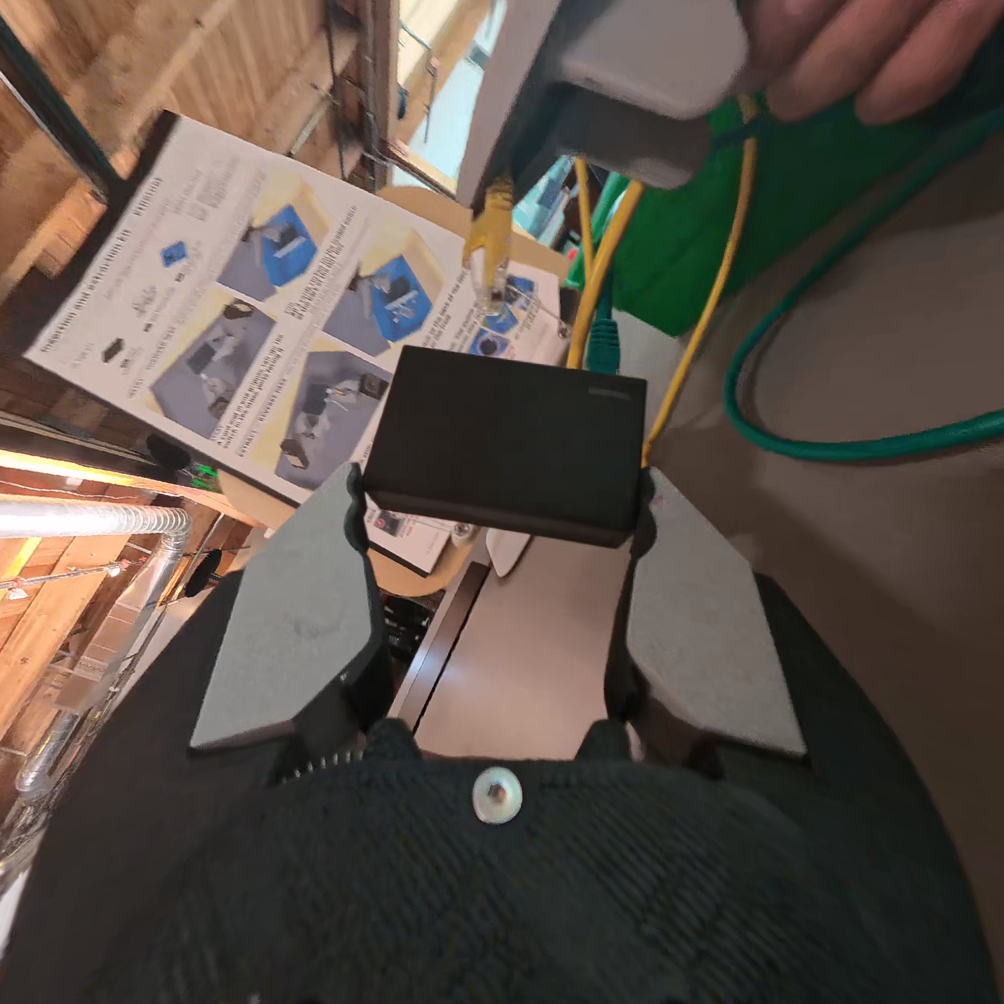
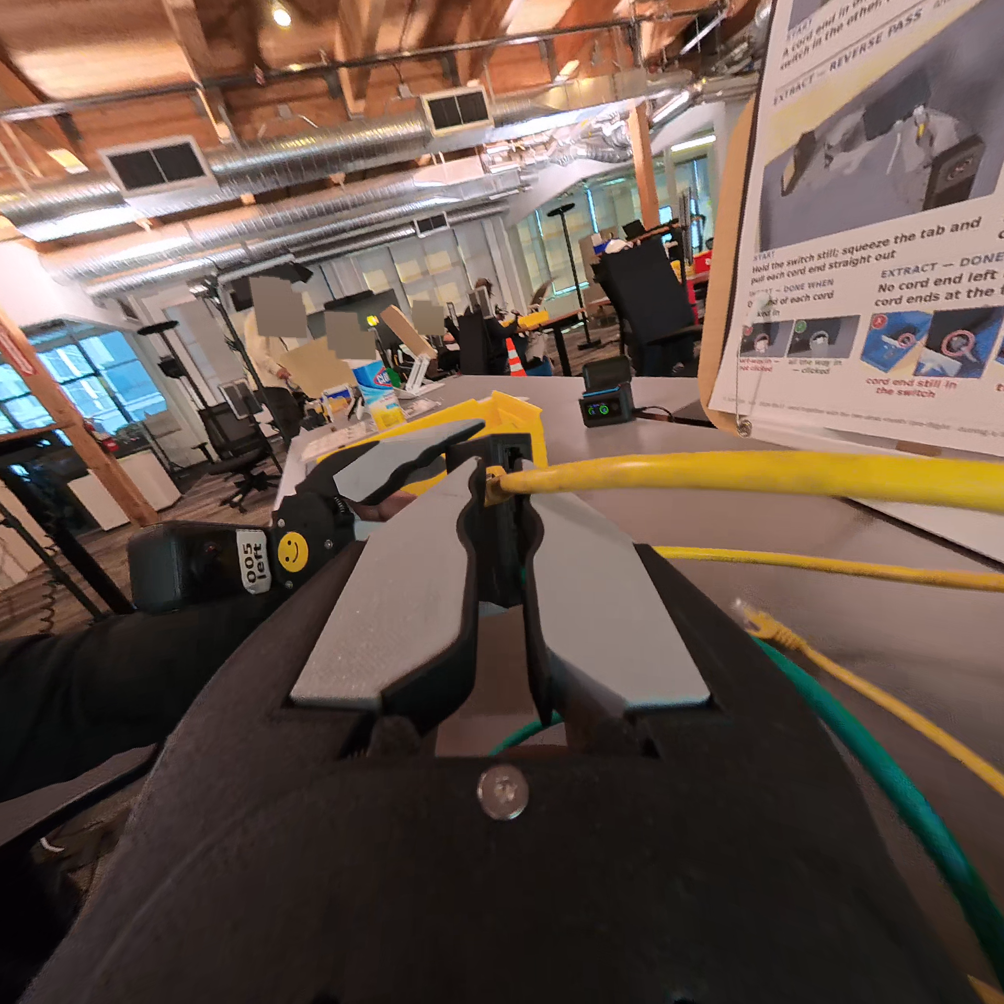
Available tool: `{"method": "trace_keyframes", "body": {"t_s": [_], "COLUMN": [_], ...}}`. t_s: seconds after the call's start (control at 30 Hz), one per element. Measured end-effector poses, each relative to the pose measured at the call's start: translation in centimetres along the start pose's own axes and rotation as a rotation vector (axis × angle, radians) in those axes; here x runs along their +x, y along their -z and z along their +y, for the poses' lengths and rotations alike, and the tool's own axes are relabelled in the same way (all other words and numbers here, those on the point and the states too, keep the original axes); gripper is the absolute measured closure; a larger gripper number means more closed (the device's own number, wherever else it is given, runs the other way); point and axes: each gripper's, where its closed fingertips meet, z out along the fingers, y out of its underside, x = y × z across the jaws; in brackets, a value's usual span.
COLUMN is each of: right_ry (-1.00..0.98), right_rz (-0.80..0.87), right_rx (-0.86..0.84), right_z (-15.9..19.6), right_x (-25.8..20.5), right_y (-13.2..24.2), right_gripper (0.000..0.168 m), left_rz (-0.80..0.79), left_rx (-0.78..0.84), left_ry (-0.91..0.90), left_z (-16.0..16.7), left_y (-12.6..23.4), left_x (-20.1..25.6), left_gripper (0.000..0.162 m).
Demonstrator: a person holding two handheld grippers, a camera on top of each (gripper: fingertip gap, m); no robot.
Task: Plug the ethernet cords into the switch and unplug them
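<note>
Between left claw point(image 1: 500, 489) fingers: gripping switch point(image 1: 508, 445) above desk point(image 1: 869, 380). Right claw point(image 2: 502, 478) clenching yellow plug point(image 1: 489, 239), hovering just off switch ports; green cord point(image 1: 847, 445) looping alongside, poster point(image 1: 228, 304) bordering behind.

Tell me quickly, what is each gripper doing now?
Left gripper: closed on the black switch.
Right gripper: closed on the yellow cord's plug.
</note>
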Motion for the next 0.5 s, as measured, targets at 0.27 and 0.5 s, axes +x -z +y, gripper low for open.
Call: {"method": "trace_keyframes", "body": {"t_s": [0.27,0.5], "right_ry": [0.023,0.020], "right_rz": [-0.022,0.031], "right_rx": [0.014,0.072], "right_z": [-0.6,-1.6], "right_x": [-1.0,-0.3], "right_y": [0.1,0.5], "right_gripper": [0.162,0.162], "left_rz": [-0.113,-0.176], "left_rx": [0.057,0.081], "left_ry": [-0.068,-0.212], "left_z": [-1.5,-3.3], "left_y": [0.5,0.7], "left_x": [-1.3,-1.0], "left_gripper": [0.064,0.064]}}
